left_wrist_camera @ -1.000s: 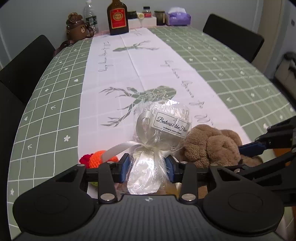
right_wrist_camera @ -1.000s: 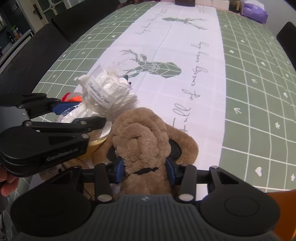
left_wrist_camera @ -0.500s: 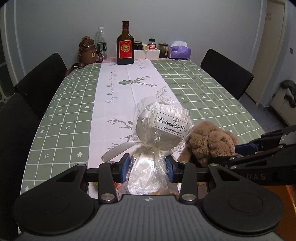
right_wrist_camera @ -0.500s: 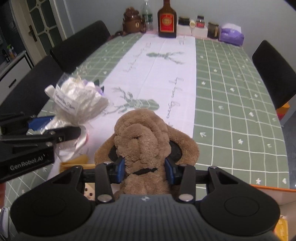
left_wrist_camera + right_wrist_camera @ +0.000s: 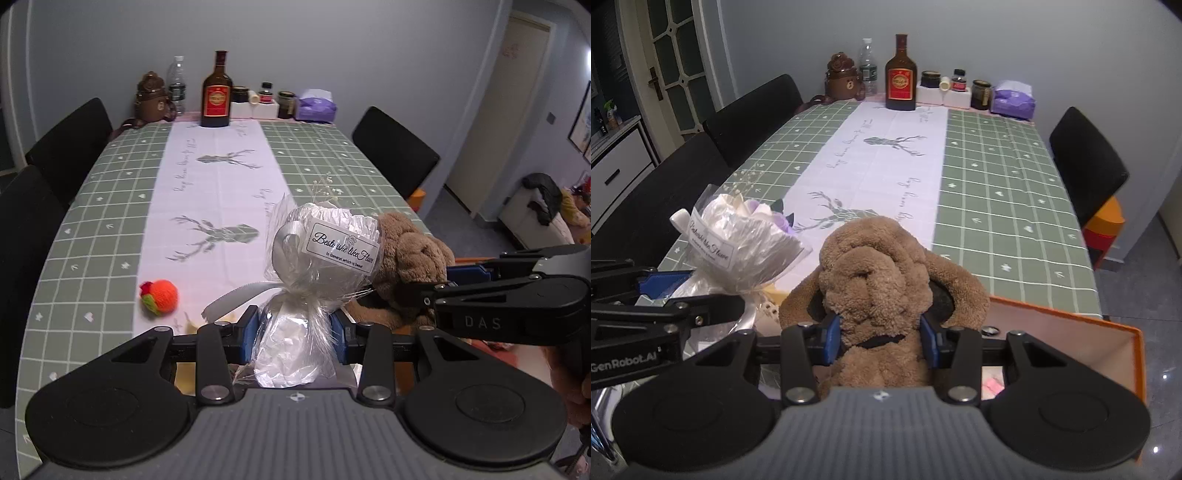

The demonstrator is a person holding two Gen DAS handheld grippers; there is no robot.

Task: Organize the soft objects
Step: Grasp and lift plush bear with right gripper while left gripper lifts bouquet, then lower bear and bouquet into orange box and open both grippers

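As jaws clamp it, plush dog (image 5: 882, 273) upright

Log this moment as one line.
left gripper: shut on wrapped bouquet | right gripper: shut on plush dog | both lifted

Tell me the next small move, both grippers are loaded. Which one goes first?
Probably lower the right gripper and release the brown plush dog into the orange box: the box lies open directly beneath it, while the left gripper holds the wrapped bouquet beside it.
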